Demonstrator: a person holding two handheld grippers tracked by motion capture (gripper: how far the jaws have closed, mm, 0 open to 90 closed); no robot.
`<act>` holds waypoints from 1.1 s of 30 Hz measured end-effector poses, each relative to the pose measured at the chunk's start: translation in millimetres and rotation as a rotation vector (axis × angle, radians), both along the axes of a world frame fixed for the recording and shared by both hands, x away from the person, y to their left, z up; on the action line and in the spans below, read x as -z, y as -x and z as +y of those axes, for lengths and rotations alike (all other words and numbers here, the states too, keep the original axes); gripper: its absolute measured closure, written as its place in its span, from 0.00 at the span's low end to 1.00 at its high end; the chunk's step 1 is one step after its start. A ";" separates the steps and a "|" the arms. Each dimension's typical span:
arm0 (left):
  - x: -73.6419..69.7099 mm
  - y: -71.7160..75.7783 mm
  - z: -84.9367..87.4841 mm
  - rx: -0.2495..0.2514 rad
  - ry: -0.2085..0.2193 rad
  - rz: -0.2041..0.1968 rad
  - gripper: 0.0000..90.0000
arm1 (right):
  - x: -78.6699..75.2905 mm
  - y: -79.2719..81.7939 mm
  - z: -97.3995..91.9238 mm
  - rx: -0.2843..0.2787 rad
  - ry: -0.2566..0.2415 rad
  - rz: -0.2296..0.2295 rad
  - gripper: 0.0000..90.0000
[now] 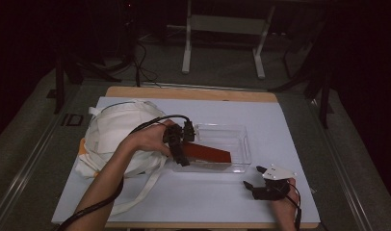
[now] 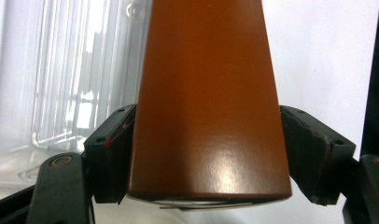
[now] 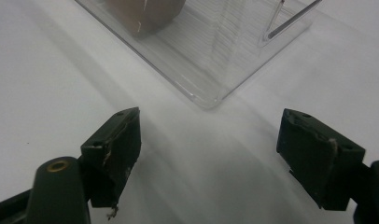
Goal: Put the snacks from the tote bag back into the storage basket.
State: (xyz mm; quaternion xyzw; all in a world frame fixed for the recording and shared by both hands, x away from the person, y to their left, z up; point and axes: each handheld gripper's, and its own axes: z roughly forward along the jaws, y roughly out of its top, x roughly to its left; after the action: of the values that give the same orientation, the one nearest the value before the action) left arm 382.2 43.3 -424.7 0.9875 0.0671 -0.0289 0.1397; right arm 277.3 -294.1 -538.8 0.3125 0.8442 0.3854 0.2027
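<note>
A long reddish-brown box [image 1: 208,153] lies inside the clear plastic tray [image 1: 244,139] at the table's middle. My left gripper [image 1: 181,156] is at the box's left end, over the tray's near left corner. In the left gripper view the box [image 2: 206,93] sits between the two pads, which stand wide at its sides without a clear squeeze, and the tray [image 2: 71,70] is behind it. My right gripper [image 1: 252,176] rests low near the front right of the table. Its jaws are open and empty [image 3: 208,140], facing a corner of the tray [image 3: 211,60] and the box's end [image 3: 145,14].
A white cloth bag [image 1: 116,130] with loose straps lies at the left, under my left forearm. A white mat [image 1: 208,197] covers the wooden table. Beyond the table stand a white frame's legs and cables on a dark floor.
</note>
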 end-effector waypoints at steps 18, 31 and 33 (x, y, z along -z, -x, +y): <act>-9.3 0.2 4.7 -0.010 0.007 -0.039 0.44 | 0.0 -0.2 0.2 0.001 0.002 0.003 0.24; -3.3 1.2 -2.4 -0.001 -0.037 -0.024 0.38 | 0.0 -0.2 0.0 0.000 -0.001 0.004 0.24; -2.5 1.2 -1.3 -0.006 -0.045 -0.019 0.36 | 0.0 -0.3 0.0 -0.001 -0.001 0.004 0.24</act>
State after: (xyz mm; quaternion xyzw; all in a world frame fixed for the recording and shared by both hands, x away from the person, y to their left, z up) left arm 381.0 42.1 -422.3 0.9904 0.0693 -0.0174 0.1181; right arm 277.6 -294.1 -538.8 0.3130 0.8445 0.3853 0.2009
